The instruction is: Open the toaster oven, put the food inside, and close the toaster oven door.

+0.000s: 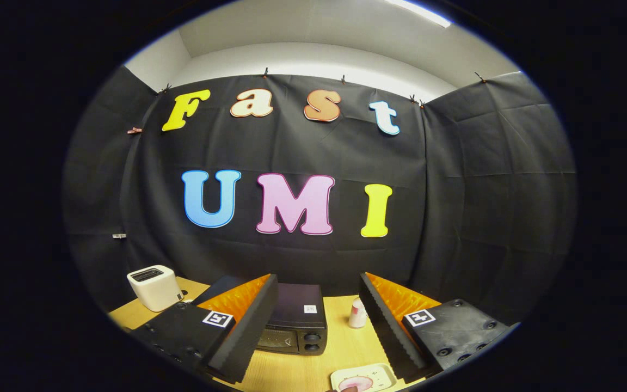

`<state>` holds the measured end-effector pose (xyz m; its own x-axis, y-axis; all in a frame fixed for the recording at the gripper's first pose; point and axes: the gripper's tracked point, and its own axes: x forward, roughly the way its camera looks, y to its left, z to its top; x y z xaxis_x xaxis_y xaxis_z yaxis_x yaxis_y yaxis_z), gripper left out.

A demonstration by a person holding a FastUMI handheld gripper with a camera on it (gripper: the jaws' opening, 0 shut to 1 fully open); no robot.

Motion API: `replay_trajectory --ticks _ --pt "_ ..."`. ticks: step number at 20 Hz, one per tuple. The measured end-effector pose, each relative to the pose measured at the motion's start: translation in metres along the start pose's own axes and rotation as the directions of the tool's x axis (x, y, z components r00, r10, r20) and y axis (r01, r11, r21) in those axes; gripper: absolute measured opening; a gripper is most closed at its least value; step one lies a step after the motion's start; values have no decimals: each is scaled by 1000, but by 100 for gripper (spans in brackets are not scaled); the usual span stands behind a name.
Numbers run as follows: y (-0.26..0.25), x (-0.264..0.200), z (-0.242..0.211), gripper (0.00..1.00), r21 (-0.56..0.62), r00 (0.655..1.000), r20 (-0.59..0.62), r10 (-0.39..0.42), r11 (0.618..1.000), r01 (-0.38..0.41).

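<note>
Tongs (319, 321) spread wide, empty; toaster oven (294, 321) between them, door closed; food plate (365, 377) nearer.

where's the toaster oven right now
In the gripper view the toaster oven sits on the wooden table, door shut, just ahead of the open gripper, with a small bottle beside it.

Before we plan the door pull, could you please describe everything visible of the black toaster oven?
The black box-shaped toaster oven stands upright on the light wooden table, just ahead of the open tool, between its fingers. Its door looks closed, with a dark window on the front. Two round black knobs sit stacked on the right of its face, and a small white sticker lies on its flat top. One finger hides its left part. Nothing touches it.
</note>
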<state>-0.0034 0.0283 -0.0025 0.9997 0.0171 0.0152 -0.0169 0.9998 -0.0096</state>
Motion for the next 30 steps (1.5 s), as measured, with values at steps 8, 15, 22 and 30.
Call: replay_trajectory --ticks 8,15,22,30 --pt "106 37 -58 98 -1 995 -42 91 996 -91" --pt "153 79 -159 99 -7 974 -207 89 996 -93" --pt "160 103 -220 99 3 944 -326 41 999 -43" --pt "159 77 -240 99 49 932 -360 48 998 -33"
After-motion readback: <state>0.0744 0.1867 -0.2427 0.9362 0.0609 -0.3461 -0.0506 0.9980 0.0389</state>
